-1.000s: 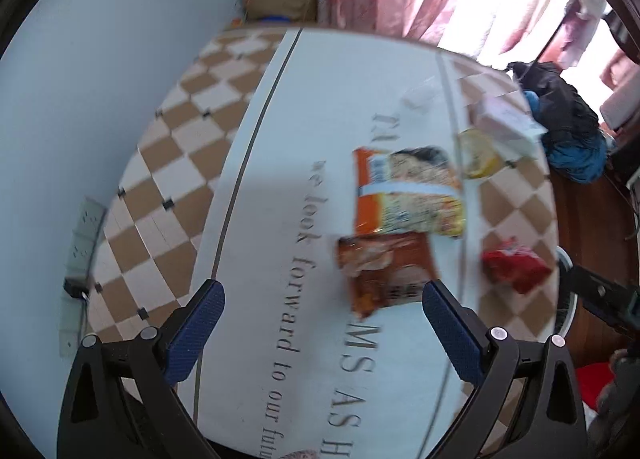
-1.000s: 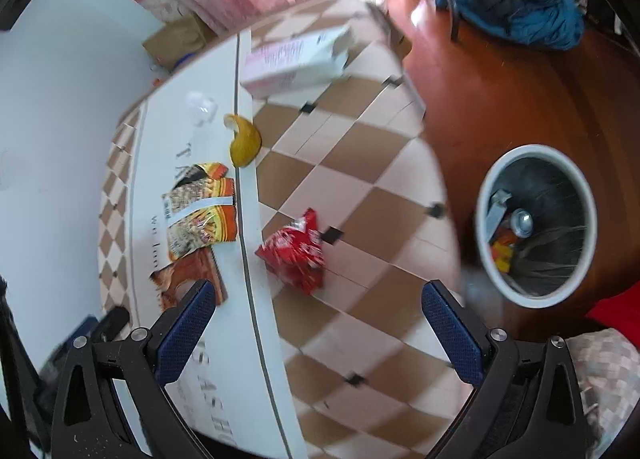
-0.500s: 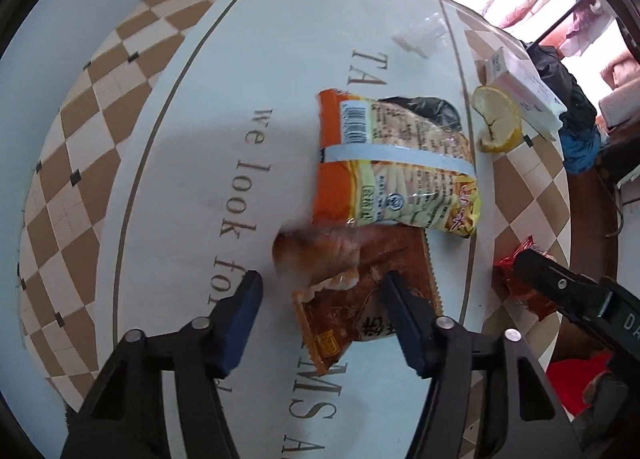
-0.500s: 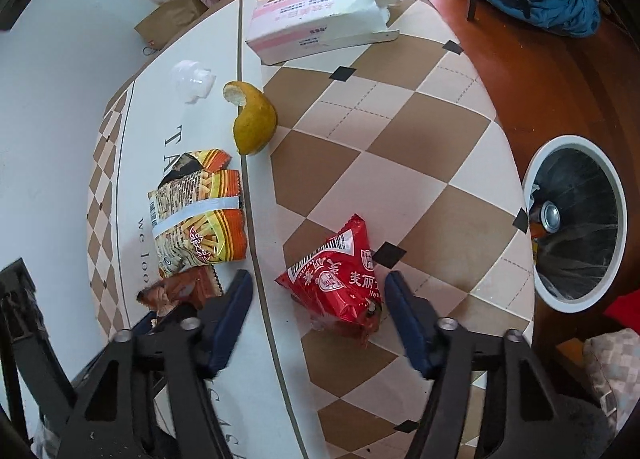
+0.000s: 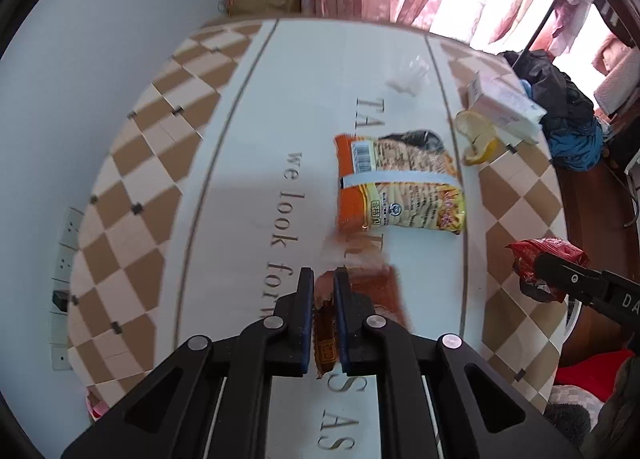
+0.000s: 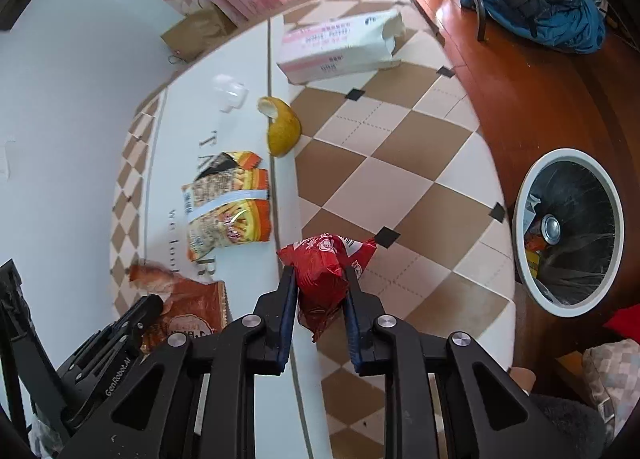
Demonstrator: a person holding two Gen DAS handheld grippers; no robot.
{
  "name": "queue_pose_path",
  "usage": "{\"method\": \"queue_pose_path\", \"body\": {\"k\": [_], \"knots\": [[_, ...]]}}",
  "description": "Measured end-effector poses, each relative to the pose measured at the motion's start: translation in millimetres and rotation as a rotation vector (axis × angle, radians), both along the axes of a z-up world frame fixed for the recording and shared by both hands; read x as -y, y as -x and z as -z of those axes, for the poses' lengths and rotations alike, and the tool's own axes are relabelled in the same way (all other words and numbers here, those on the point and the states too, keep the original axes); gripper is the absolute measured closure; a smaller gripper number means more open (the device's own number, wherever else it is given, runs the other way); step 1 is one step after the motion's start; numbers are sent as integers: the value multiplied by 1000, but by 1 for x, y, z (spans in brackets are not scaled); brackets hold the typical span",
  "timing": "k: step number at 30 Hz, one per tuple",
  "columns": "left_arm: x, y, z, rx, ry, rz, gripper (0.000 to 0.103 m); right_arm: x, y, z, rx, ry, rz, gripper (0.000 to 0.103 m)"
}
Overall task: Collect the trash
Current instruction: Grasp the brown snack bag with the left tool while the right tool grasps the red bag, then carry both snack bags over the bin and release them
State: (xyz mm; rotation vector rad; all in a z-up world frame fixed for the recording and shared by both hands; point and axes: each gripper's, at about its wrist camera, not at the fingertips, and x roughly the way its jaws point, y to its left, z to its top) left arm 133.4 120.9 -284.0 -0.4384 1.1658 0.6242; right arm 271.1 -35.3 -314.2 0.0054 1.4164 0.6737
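**Both grippers clamped on snack wrappers**

The brown foil snack wrapper (image 5: 360,299) is pinched at one edge by the left gripper (image 5: 323,291), its long axis running away from the camera along the fingers. The crumpled red snack wrapper (image 6: 324,275) sits squeezed in the right gripper (image 6: 320,291), its long axis also along the fingers, above the checkered worktop (image 6: 400,187). Beyond lie an orange noodle packet (image 6: 230,207), a yellow citrus peel (image 6: 282,131) and a pink-white tissue pack (image 6: 340,43). The white round bin (image 6: 568,227) stands on the floor to the right.
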Motion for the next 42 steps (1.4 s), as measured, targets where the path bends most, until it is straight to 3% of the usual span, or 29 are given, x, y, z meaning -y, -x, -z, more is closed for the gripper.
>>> {"method": "queue_pose_path", "body": {"k": [10,19,29,36,42], "knots": [[16,12,-59,91,-108,44,98,31,11,-49,61,-92,1,84],[53,-3,-111,182,-162,128,98,74,5,-103,135,-179,30,85],[146,-74,-135,255,-143,315,98,195,-45,-137,209,-174,203,85],[229,-142,-122,278,-58,463,98,287,-84,-112,200,-126,346,85],[273,-209,-61,210,148,539,98,347,-115,-44,104,-63,417,85]]}}
